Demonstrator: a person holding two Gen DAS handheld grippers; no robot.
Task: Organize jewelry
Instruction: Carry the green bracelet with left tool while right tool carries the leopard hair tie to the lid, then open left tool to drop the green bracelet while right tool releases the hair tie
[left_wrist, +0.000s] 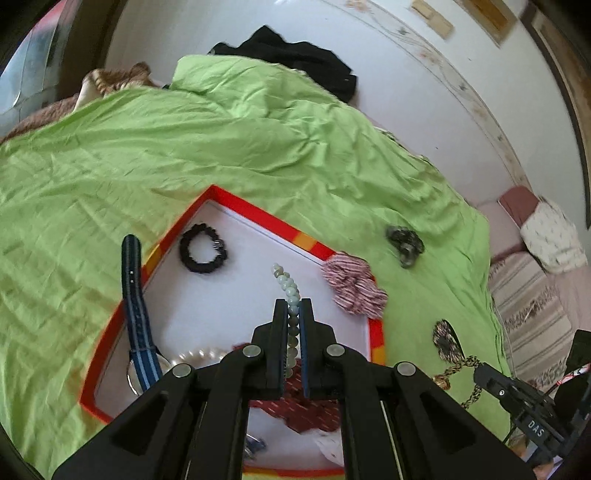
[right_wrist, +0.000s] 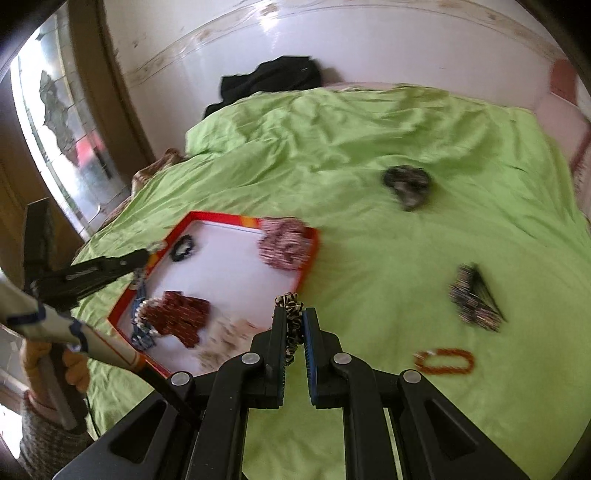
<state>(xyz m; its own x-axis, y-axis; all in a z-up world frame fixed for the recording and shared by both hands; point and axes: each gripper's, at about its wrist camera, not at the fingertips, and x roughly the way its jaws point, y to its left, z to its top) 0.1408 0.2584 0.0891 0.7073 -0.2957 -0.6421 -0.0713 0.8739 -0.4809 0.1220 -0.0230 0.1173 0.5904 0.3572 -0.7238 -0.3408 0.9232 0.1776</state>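
A red-rimmed tray (left_wrist: 258, 216) with a white floor lies on the green bedspread (left_wrist: 147, 147); it also shows in the right wrist view (right_wrist: 221, 216). My left gripper (left_wrist: 293, 304) is shut on a pale green bead bracelet (left_wrist: 286, 282) and holds it over the tray. My right gripper (right_wrist: 294, 314) is shut on a leopard-print scrunchie (right_wrist: 290, 306) just off the tray's near right corner. In the tray lie a black scrunchie (left_wrist: 203, 249), a pearl string (left_wrist: 199, 356), a blue striped strap (left_wrist: 136, 306) and a dark red scrunchie (right_wrist: 181, 317). A pink striped scrunchie (left_wrist: 352, 288) rests on the tray's rim.
On the bedspread to the right lie a dark grey scrunchie (right_wrist: 406, 184), a patterned hair clip (right_wrist: 474, 299) and an orange bead bracelet (right_wrist: 445, 362). Black clothing (right_wrist: 269, 83) lies at the bed's far end by the white wall. A window (right_wrist: 55, 147) is at left.
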